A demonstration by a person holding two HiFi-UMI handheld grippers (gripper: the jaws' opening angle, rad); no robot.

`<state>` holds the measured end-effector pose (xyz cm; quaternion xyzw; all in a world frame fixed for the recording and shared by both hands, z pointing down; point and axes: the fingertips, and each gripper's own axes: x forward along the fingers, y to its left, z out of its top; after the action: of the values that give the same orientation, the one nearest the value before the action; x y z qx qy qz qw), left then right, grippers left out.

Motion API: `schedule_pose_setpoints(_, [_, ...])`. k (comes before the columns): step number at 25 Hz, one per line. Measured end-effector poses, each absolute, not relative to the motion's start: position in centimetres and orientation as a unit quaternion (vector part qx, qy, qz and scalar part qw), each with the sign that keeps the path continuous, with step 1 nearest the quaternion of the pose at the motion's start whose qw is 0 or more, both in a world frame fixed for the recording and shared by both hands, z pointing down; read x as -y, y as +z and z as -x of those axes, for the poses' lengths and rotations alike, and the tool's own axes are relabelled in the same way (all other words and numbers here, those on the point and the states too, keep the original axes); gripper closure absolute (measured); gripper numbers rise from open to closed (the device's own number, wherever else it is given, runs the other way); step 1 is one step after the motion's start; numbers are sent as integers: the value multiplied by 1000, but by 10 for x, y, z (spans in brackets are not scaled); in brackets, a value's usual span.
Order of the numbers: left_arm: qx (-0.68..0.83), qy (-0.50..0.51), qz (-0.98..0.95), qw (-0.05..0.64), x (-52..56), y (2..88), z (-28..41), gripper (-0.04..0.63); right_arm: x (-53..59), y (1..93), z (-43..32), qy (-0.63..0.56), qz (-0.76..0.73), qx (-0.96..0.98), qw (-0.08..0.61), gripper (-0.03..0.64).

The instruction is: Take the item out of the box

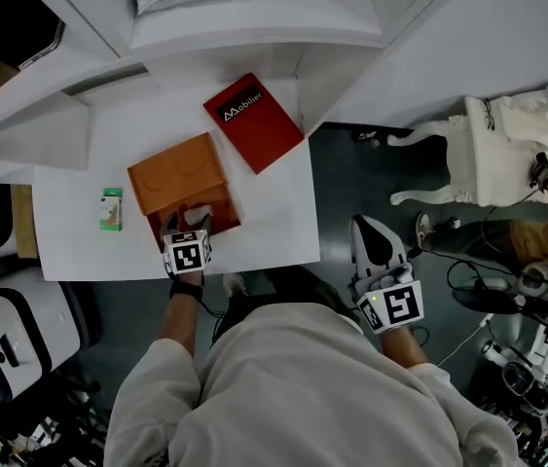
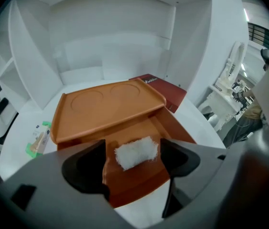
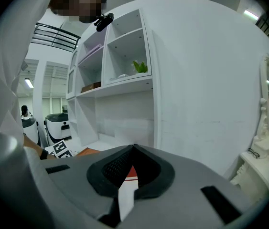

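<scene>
Item point(image 2: 135, 152) in orange box point(image 2: 139, 184), btwn spread jaws of left tool point(image 2: 134, 149)

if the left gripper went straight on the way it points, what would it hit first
Most likely the white fluffy item lying in the open orange box, framed between the left gripper's open jaws, though depth is unclear.

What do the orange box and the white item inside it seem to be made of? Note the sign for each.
The orange box: probably card or thin plastic, matt; smooth lid with two pressed-in circles, no shine. The white item: probably soft fibre, like cotton or fleece; fuzzy, ragged outline.
</scene>
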<state>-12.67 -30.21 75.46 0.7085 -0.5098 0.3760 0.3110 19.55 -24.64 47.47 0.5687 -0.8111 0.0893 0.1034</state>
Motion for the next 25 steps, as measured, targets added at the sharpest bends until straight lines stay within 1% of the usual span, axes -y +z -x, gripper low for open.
schedule_pose_setpoints(3, [505,389,-701,320,304,764,125,253,251,479,-198,93,-568,812,103,594])
schedule_pose_setpoints(14, [483,433,-678,347,303,792,118,255,257,488,-223,104,-581,800,107,594])
schedule_pose_setpoints(18, [479,452,-668,346,307,793,118,255,258,492,-232,109,-586,796,109,594])
schedule_pose_setpoints(25, [476,463,-659,353,309,799,117,281,259,495,-237,113,-591,791,111,594])
